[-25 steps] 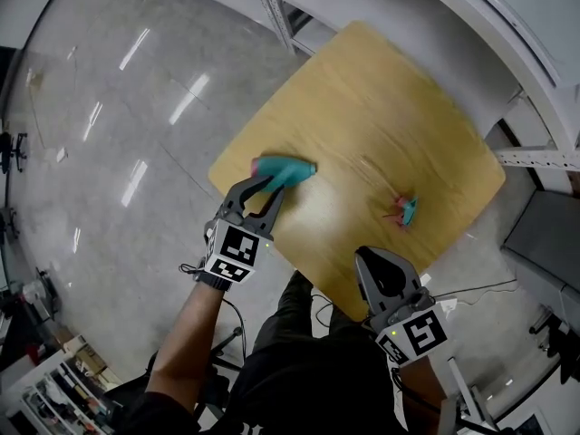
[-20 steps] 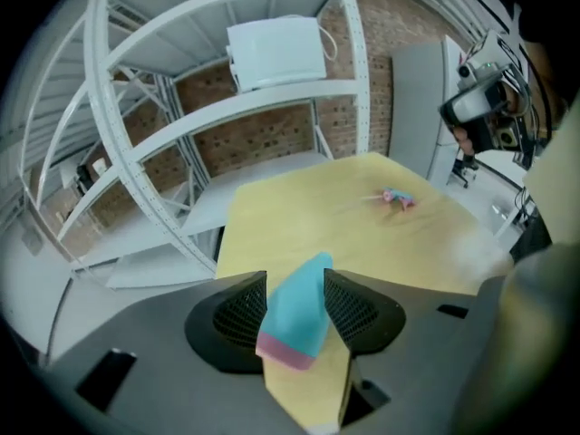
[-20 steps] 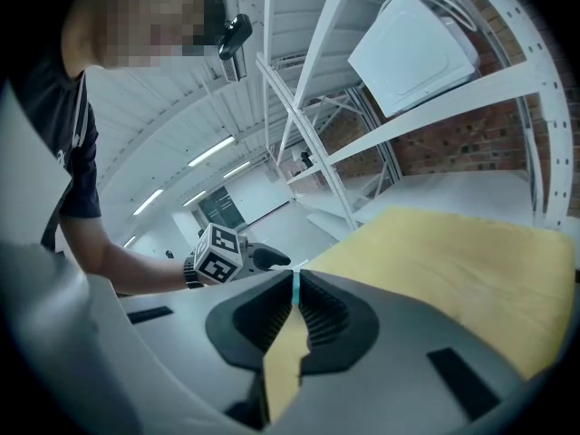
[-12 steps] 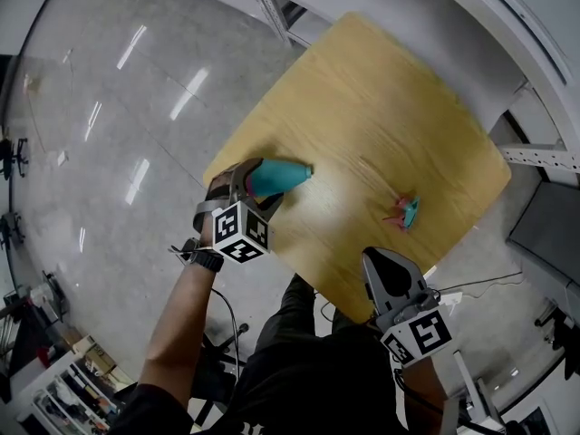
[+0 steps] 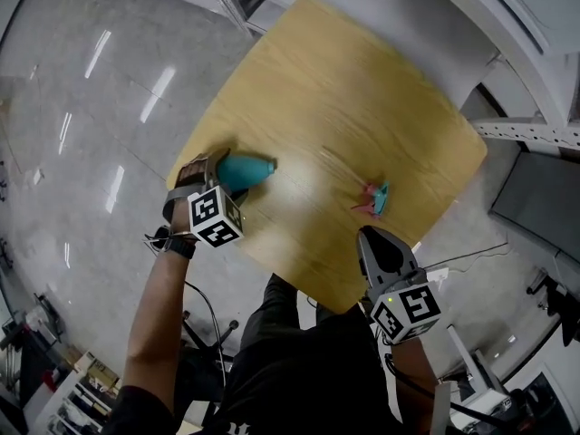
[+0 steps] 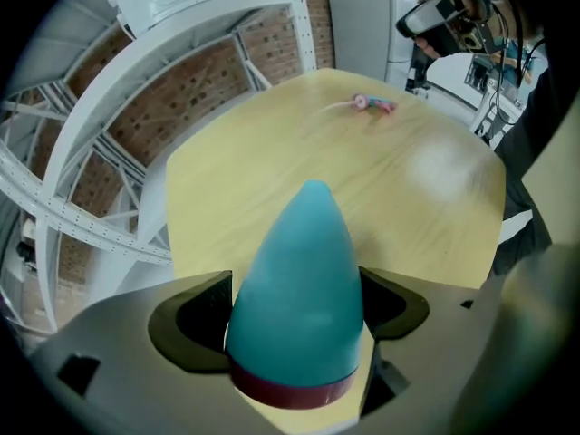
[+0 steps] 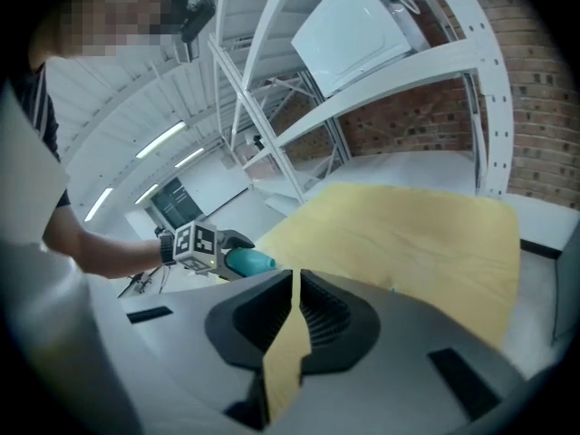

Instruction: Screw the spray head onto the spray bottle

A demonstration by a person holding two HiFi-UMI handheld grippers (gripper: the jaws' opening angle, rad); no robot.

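Note:
A teal spray bottle [image 5: 249,170] with a dark red band at its base lies on its side near the left edge of the wooden table [image 5: 362,89], its narrow end pointing toward the table's middle. My left gripper [image 5: 225,176] straddles the bottle's wide end, and its jaws are opening. In the left gripper view the bottle [image 6: 299,270] fills the gap between both jaws of the left gripper [image 6: 297,314]. The small pink and teal spray head [image 5: 373,199] lies apart at the table's right, seen far off [image 6: 373,104]. My right gripper [image 5: 369,238] hovers shut and empty over the near table edge [image 7: 294,279].
White curved metal shelving [image 5: 507,53] stands behind the table. Polished grey floor [image 5: 82,107] lies to the left, just past the table edge beside the bottle. The person's dark-clothed legs [image 5: 308,352] are below the near edge. Cables trail on the floor [image 5: 471,261].
The left gripper's jaws have opened and moved forward along the bottle, so it now sits between them. The right gripper has stayed shut in place.

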